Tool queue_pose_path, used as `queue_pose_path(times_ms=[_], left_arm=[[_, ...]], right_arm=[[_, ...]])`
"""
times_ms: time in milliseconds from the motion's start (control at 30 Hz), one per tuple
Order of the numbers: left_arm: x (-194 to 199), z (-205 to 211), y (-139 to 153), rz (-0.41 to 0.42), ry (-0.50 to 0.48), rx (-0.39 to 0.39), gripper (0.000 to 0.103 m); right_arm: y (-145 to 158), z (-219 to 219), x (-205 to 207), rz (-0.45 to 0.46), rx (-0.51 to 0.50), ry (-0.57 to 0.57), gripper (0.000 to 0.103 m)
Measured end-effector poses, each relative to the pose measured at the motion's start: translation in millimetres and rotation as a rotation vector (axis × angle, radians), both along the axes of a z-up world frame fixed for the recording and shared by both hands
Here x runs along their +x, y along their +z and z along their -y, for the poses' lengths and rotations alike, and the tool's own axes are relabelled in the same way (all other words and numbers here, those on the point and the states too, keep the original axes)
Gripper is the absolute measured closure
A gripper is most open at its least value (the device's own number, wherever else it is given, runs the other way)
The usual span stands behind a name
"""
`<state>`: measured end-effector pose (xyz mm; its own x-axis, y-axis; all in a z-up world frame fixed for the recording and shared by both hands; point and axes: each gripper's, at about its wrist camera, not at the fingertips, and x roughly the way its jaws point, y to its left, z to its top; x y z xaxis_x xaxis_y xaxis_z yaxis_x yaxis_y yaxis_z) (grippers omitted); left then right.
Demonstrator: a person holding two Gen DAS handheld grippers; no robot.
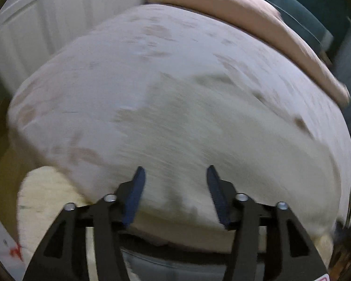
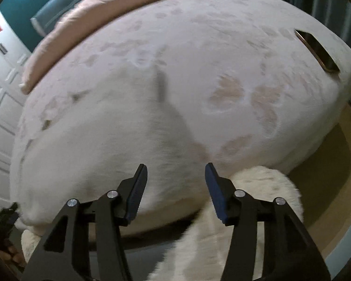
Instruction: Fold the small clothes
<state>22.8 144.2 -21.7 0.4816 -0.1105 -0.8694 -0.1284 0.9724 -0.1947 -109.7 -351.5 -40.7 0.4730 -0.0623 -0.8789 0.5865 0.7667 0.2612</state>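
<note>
A white garment (image 1: 222,140) lies flat on the bed (image 1: 105,70), close to its front edge. In the right wrist view the same garment (image 2: 105,140) fills the left half of the bed (image 2: 222,35), and its right edge runs down toward my fingers. My left gripper (image 1: 175,171) hovers over the garment's near part, open, with nothing between its blue pads (image 1: 135,194). My right gripper (image 2: 176,166) is open too, over the garment's near right corner, and holds nothing. Both views are blurred.
A pink blanket (image 2: 82,18) lies across the bed's far end, before a teal headboard (image 2: 58,4). A dark phone (image 2: 316,51) rests on the bed's right side. A white fluffy rug (image 2: 257,187) covers the floor at the bed's foot. White panelled doors (image 1: 35,23) stand to the left.
</note>
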Motion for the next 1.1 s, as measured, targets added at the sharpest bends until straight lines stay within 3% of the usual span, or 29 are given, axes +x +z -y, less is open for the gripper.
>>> queue_pose_path(times_ms=[67, 167, 200, 233, 267, 300, 367, 467, 533, 600, 733, 867, 967, 1033, 1100], left_arm=[[7, -26, -7, -0.038, 0.074, -0.031, 0.045], [14, -56, -28, -0.113, 0.157, -0.148, 0.047], [16, -58, -36, -0.132, 0.156, -0.183, 0.053], [18, -58, -41, -0.147, 0.142, -0.202, 0.065], [20, -55, -42, -0.149, 0.117, -0.228, 0.085], [16, -49, -38, -0.138, 0.117, -0.209, 0.091], [16, -43, -23, -0.107, 0.081, -0.159, 0.094], [15, -40, -22, -0.117, 0.072, -0.131, 0.094], [18, -41, -38, -0.150, 0.083, -0.110, 0.094], [18, -41, -47, -0.151, 0.088, -0.089, 0.093], [18, -37, -41, -0.138, 0.055, -0.041, 0.091], [16, -43, -33, -0.115, 0.052, -0.097, 0.085], [11, -43, -17, -0.076, 0.036, -0.097, 0.084], [13, -39, -10, -0.061, 0.030, -0.084, 0.084], [17, -36, -4, -0.043, 0.023, -0.087, 0.077]], right_arm=[[-14, 10, -2, -0.028, 0.069, -0.008, 0.053], [-26, 9, -1, -0.029, 0.126, 0.009, 0.053], [-31, 7, 3, -0.028, 0.146, 0.023, 0.053], [-34, 4, 8, -0.028, 0.158, 0.033, 0.066], [-35, 1, 11, -0.024, 0.165, 0.039, 0.079], [-26, -1, 10, -0.003, 0.158, 0.035, 0.087], [2, 0, 0, 0.088, 0.130, 0.026, 0.089], [8, 6, -8, 0.072, 0.064, 0.033, 0.090], [-30, 9, 1, -0.063, 0.045, 0.050, 0.091], [-44, 8, 6, -0.094, 0.061, 0.043, 0.090], [-12, -1, 14, -0.113, 0.021, -0.004, 0.082], [25, -10, 15, -0.063, -0.072, -0.036, 0.081], [51, -30, 29, 0.016, -0.051, 0.072, 0.081], [61, -70, 60, 0.047, -0.019, 0.220, 0.081], [62, -110, 88, 0.044, -0.002, 0.334, 0.081]])
